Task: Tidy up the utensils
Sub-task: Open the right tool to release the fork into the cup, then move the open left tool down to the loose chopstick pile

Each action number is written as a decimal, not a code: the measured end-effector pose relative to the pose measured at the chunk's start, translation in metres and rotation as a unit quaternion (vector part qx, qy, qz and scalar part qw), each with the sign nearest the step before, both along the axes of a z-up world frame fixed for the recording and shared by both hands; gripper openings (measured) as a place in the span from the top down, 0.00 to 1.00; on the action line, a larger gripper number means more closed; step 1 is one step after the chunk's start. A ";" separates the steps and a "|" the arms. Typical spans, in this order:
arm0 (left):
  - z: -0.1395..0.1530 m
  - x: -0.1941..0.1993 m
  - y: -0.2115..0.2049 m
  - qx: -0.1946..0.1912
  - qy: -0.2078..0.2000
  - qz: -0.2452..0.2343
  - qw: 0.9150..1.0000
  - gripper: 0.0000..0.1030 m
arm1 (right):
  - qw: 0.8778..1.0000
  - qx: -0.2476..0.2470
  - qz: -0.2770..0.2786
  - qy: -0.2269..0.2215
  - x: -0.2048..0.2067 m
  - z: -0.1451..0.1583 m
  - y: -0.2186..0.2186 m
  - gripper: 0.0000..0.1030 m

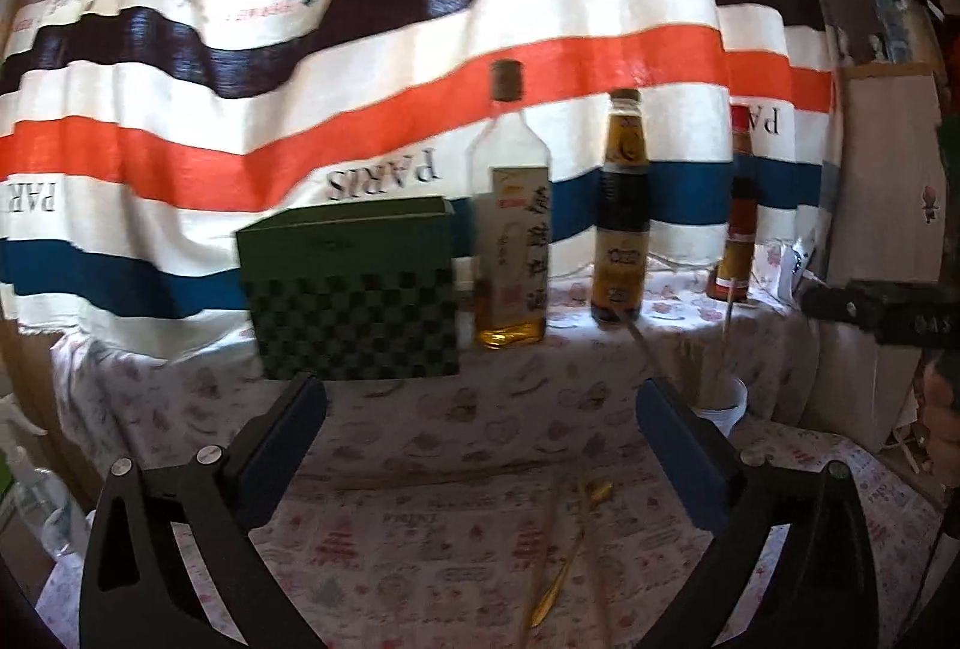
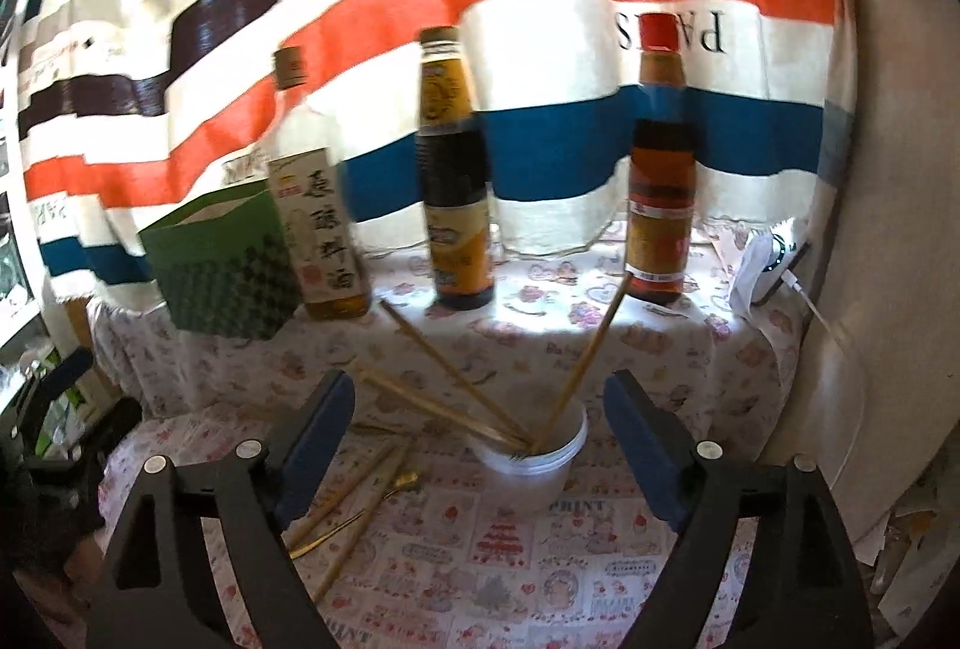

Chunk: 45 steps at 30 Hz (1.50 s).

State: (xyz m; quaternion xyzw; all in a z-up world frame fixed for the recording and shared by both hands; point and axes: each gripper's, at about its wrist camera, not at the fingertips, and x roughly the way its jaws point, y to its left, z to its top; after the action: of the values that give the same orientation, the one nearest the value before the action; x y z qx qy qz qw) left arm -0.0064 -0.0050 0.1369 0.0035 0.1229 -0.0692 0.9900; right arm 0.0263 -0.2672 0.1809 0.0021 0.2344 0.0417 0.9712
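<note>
Left jaws: the left gripper [image 1: 480, 451] is held wide apart, nothing between.
Right jaws: the right gripper [image 2: 480, 445] is held apart, empty.
Chopsticks [image 2: 456, 397]: several are stood in the white cup [image 2: 534, 475].
Loose utensils: a gold spoon [image 2: 360, 514] and chopsticks are laid on the tablecloth [image 2: 540, 559], left of the cup.

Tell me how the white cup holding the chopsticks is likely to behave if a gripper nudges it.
The white cup looks small and light, so it would probably slide on the tablecloth. The chopsticks lean far out over its rim, which likely makes it top-heavy and apt to tip. A bump could spill them.
</note>
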 end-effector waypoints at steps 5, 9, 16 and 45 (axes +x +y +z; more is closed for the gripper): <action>0.003 -0.014 0.017 -0.024 -0.005 -0.002 1.000 0.01 | 1.000 -0.004 0.012 0.016 -0.020 -0.005 0.013 0.13; -0.001 -0.020 0.021 -0.030 -0.008 -0.011 0.999 0.01 | 1.000 -0.015 0.001 0.020 -0.030 -0.010 0.023 0.12; -0.021 -0.015 0.025 -0.031 0.006 -0.007 0.999 0.01 | 0.999 -0.017 -0.010 0.034 -0.034 -0.027 0.034 0.11; -0.150 0.055 0.037 -0.127 0.262 -0.066 0.955 0.01 | 0.994 -0.051 -0.080 0.054 0.003 -0.137 0.027 0.10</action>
State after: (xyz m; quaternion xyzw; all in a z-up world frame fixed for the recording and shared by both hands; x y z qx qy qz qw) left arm 0.0483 0.0320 -0.0133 -0.1323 0.3673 -0.1474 0.9088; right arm 0.0294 -0.2403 0.0435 -0.0267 0.2871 -0.0482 0.9563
